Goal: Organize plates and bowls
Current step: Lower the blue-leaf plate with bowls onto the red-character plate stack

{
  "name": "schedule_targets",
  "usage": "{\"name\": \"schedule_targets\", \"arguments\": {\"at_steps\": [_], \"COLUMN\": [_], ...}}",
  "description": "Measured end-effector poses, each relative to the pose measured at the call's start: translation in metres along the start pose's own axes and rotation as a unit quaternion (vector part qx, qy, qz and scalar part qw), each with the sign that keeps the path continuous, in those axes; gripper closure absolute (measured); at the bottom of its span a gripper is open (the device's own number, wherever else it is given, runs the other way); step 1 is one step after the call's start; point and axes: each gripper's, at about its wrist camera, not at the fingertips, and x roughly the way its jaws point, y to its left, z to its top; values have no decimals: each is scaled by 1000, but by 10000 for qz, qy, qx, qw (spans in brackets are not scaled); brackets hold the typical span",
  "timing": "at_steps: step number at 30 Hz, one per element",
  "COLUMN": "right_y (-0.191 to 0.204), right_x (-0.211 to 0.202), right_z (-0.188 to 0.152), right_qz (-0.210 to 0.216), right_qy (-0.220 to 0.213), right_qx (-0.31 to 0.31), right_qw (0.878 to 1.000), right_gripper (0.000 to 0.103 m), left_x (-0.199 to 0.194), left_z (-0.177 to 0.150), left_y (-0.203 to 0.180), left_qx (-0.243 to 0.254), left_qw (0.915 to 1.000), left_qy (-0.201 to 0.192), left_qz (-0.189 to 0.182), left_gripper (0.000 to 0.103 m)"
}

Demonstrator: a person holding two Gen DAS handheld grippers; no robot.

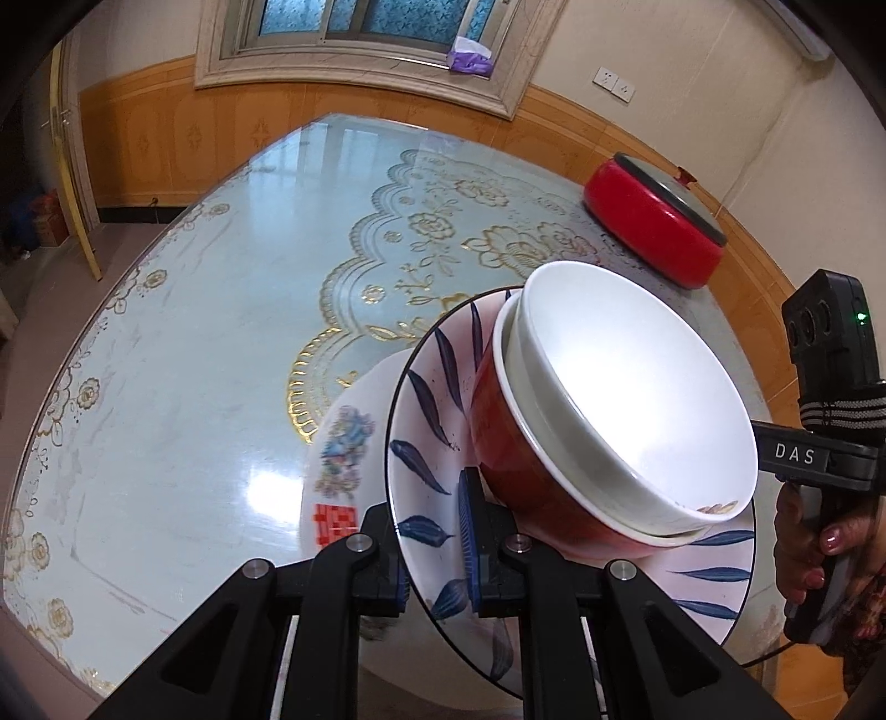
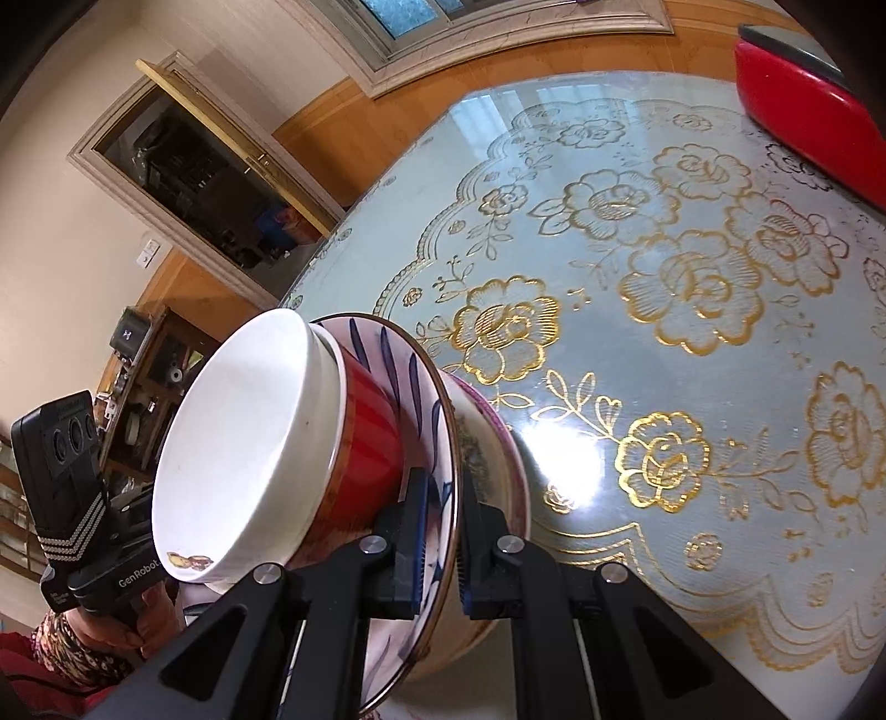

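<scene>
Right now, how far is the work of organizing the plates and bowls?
Stacking looks done: the white bowl sits nested in the red bowl, on the blue-leaf plate, with a floral plate beneath. In hand: left gripper and right gripper each pinch the plate rims, jaws shut, the stack tilted over the table. Left: set it down; the destination is not visible.

Cream walls (image 1: 736, 72), wood wainscot (image 1: 166, 138), framed window (image 1: 354, 33), glass-topped floral table (image 1: 194, 332)
</scene>
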Motion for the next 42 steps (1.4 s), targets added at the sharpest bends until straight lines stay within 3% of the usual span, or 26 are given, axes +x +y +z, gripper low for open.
{"name": "schedule_targets", "arguments": {"at_steps": [14,42], "right_y": [5,1], "right_x": [29,36], "right_z": [-3,-12], "right_qz": [-80,-130], "right_qy": [153,91], "right_qx": [172,655], "right_qw": [9997,9977], "right_gripper": [94,94], "left_x": [17,14], "left_z": [4,3], "left_y": [19,24], "left_qx": [104,336], "left_qw": [9997,9994], "left_qy": [203,65], "left_qz": [34,-103], "left_gripper": [91,91]}}
